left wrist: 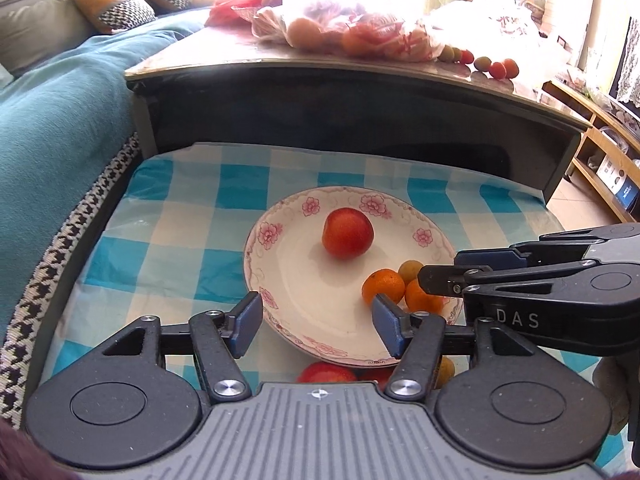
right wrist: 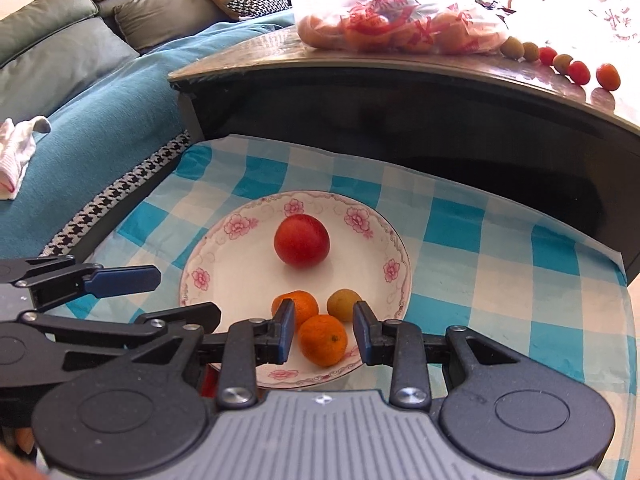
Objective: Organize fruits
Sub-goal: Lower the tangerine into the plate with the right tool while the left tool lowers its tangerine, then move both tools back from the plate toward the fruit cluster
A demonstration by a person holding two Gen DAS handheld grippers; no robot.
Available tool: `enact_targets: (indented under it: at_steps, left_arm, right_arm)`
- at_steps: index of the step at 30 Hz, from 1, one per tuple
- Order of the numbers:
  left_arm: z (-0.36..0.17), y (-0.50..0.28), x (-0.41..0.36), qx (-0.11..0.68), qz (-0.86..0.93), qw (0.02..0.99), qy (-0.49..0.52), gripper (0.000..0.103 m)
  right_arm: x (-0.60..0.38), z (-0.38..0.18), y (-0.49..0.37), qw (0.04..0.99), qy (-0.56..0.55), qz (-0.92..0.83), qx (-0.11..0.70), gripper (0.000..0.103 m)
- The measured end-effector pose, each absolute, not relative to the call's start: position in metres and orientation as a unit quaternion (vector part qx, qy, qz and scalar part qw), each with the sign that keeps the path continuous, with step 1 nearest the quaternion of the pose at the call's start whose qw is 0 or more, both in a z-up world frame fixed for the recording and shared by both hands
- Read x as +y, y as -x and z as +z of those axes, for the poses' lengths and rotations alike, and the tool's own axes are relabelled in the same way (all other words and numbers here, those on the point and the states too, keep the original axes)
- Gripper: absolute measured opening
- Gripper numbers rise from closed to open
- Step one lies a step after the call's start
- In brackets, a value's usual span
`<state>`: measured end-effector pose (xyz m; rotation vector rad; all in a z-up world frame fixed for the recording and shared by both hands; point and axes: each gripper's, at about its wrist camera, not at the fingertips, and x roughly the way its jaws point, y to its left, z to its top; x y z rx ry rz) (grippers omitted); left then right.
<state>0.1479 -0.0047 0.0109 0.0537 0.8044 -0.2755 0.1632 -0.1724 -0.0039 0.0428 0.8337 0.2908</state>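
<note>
Between my right tongs [right wrist: 324, 332], apart, sits an orange [right wrist: 323, 339]; my left tongs [left wrist: 318, 320], apart and empty, may bump the plate [left wrist: 288, 276].

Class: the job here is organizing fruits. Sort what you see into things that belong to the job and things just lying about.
Belongs to the job:
- white floral-rimmed ceramic plate
- round red fruit
- two small orange mandarins
- small yellow-green fruit
- clear plastic bag of fruit
- row of small loose fruits

Lying about:
- teal blanket
- grey sofa cushions
- white crumpled cloth
</note>
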Motion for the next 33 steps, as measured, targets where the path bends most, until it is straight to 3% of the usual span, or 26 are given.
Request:
enact_targets:
  at_steps: [33]
  left_arm:
    - [0.016, -0.117, -0.002, 0.394, -0.148, 0.906, -0.036, 0.077]
  right_arm:
    - [-0.177, 0.011, -0.134, 0.907, -0.016, 0.131, 0.399, 0.044]
